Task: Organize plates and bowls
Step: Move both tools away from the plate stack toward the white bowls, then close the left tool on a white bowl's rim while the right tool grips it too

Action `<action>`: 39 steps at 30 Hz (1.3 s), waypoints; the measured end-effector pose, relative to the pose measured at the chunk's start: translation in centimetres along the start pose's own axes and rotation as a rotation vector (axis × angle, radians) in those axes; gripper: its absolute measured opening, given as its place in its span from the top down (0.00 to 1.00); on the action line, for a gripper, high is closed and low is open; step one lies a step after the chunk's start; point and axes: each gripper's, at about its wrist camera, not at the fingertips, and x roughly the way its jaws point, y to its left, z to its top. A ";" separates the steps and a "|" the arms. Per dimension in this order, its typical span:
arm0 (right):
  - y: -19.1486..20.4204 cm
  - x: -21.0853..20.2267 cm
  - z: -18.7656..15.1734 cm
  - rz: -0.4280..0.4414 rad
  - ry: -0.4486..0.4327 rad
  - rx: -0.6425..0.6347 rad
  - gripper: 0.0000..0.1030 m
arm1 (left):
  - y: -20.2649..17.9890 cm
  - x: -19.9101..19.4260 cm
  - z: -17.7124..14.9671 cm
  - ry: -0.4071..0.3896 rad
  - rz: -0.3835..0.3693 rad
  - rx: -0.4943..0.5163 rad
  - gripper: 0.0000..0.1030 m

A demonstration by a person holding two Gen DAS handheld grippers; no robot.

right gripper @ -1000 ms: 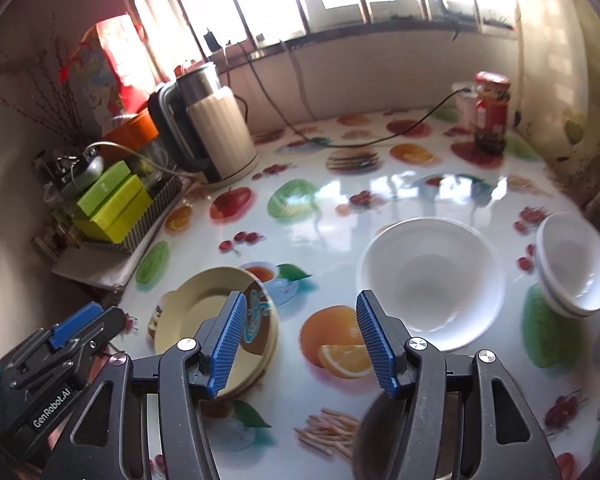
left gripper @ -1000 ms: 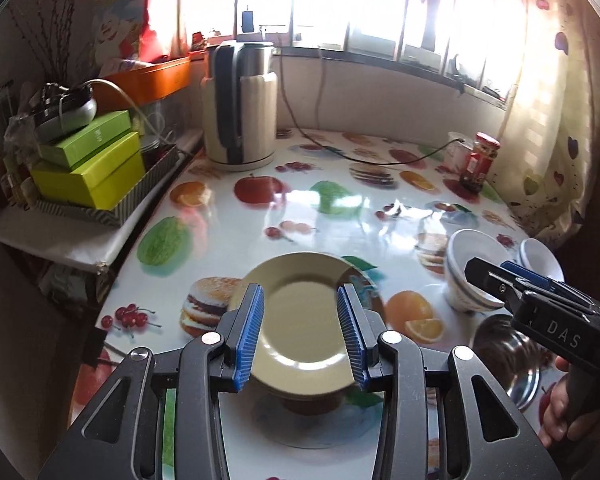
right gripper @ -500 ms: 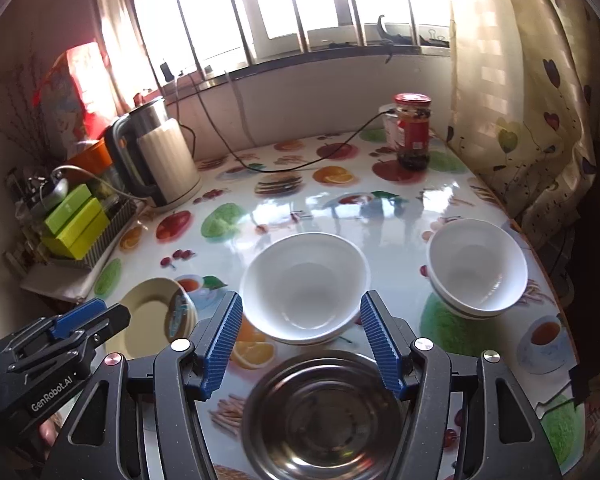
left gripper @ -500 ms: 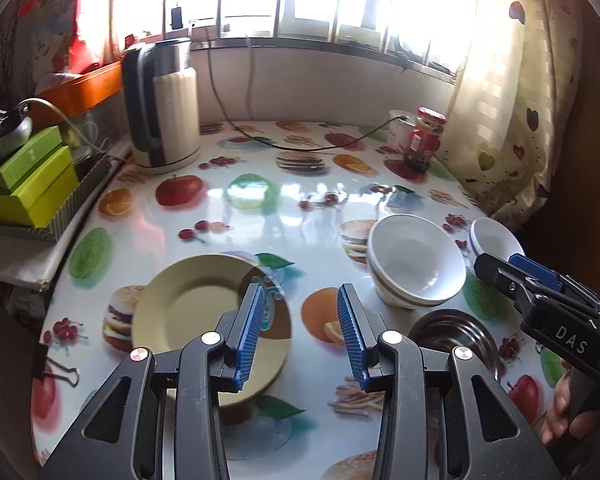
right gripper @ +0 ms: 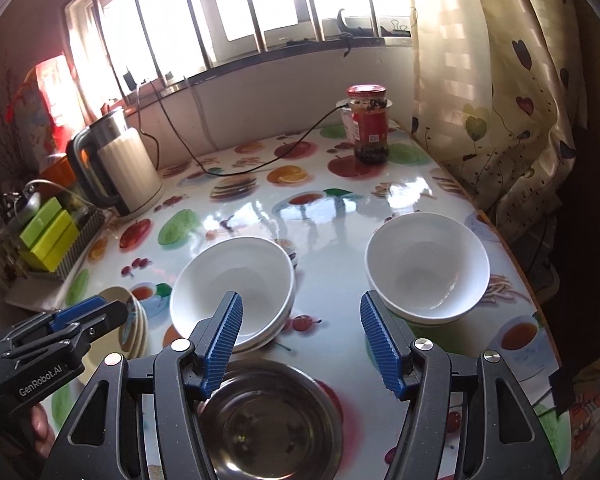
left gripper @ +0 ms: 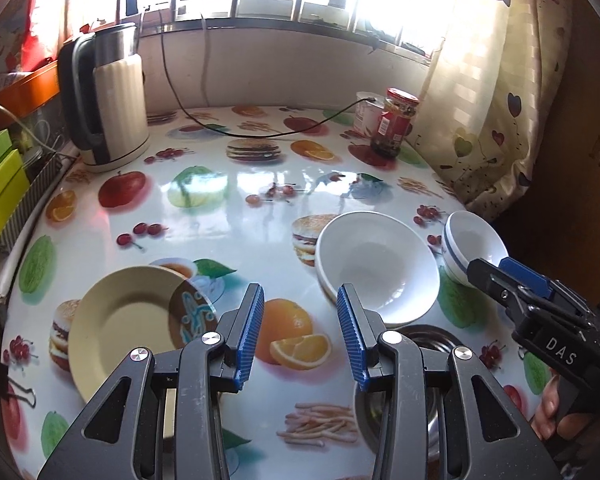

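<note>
A yellow plate (left gripper: 124, 320) lies at the front left of the fruit-print table, with a patterned brown dish (left gripper: 190, 308) on its right side. A stack of white bowls (left gripper: 376, 264) (right gripper: 232, 280) stands in the middle. To its right is a smaller white bowl (left gripper: 474, 240) (right gripper: 426, 268) nested in another. A steel bowl (right gripper: 268, 420) (left gripper: 432, 340) sits nearest me. My left gripper (left gripper: 299, 292) is open and holds nothing, over the printed orange between plate and bowls. My right gripper (right gripper: 301, 298) is open and holds nothing, above the steel bowl.
A kettle (left gripper: 108, 96) with its cord stands at the back left. A red-lidded jar (left gripper: 396, 124) and a white cup are at the back right. Green boxes (right gripper: 48, 232) sit in a rack off the left edge. A curtain (right gripper: 500, 100) hangs past the right edge.
Both grippers have swung to the right. The left one moved off the yellow plate to the orange picture; the right one moved from the plate to over the steel bowl.
</note>
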 end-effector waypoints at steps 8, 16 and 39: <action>-0.5 1.5 0.4 0.008 0.013 -0.022 0.40 | -1.1 2.3 0.7 0.032 -0.013 0.021 0.62; -0.6 3.8 0.9 0.023 0.049 -0.037 0.47 | -1.0 4.3 1.3 0.060 -0.008 0.006 0.62; -0.2 7.1 2.0 0.049 0.095 -0.063 0.60 | -0.8 6.6 2.0 0.081 0.016 0.008 0.62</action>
